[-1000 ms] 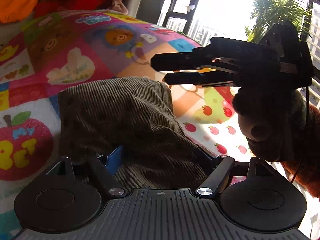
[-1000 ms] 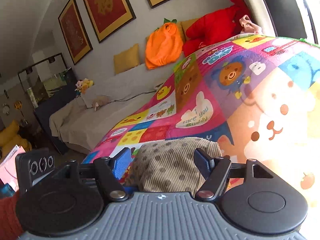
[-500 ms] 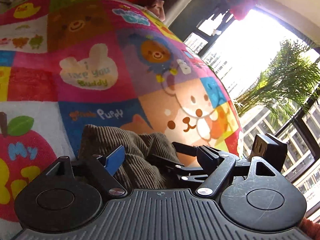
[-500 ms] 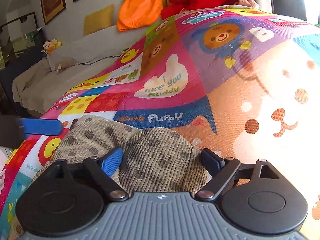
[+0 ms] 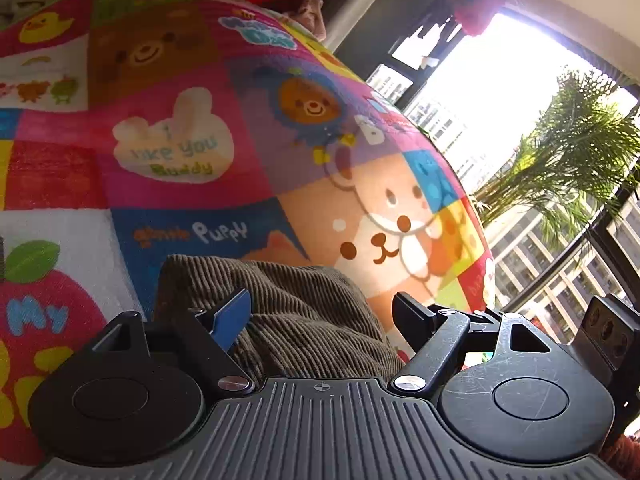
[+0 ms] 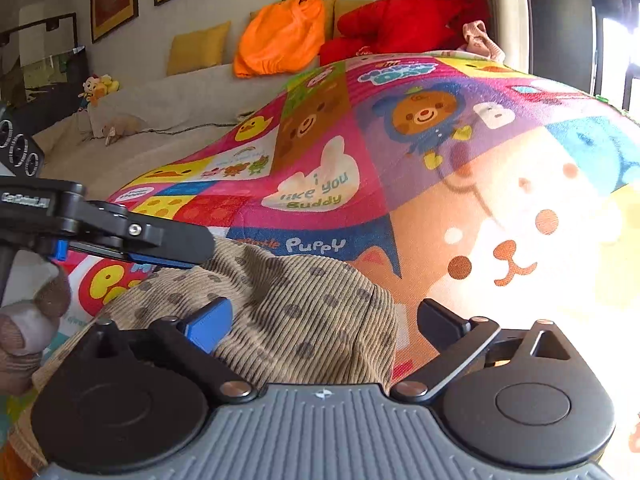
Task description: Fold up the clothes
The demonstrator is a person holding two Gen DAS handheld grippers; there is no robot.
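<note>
A brown dotted corduroy garment (image 5: 288, 316) lies bunched on the colourful cartoon play mat (image 5: 192, 152); it also shows in the right wrist view (image 6: 304, 312). My left gripper (image 5: 324, 316) is open, its fingers spread over the garment's near edge. My right gripper (image 6: 320, 324) is open too, its fingers either side of the garment's fold. The left gripper shows from the side in the right wrist view (image 6: 176, 248), just over the garment's far left part. A part of the right gripper's body (image 5: 608, 332) shows at the right edge of the left wrist view.
A sofa (image 6: 160, 112) with an orange cushion (image 6: 280, 36), a red cushion (image 6: 400, 24) and a yellow cushion (image 6: 198, 46) stands behind the mat. A bright window (image 5: 500, 92) with a palm plant (image 5: 576, 148) lies to the right.
Both grippers have come down low over the garment and now stand open; the garment has gone from hanging in the jaws to lying on the mat.
</note>
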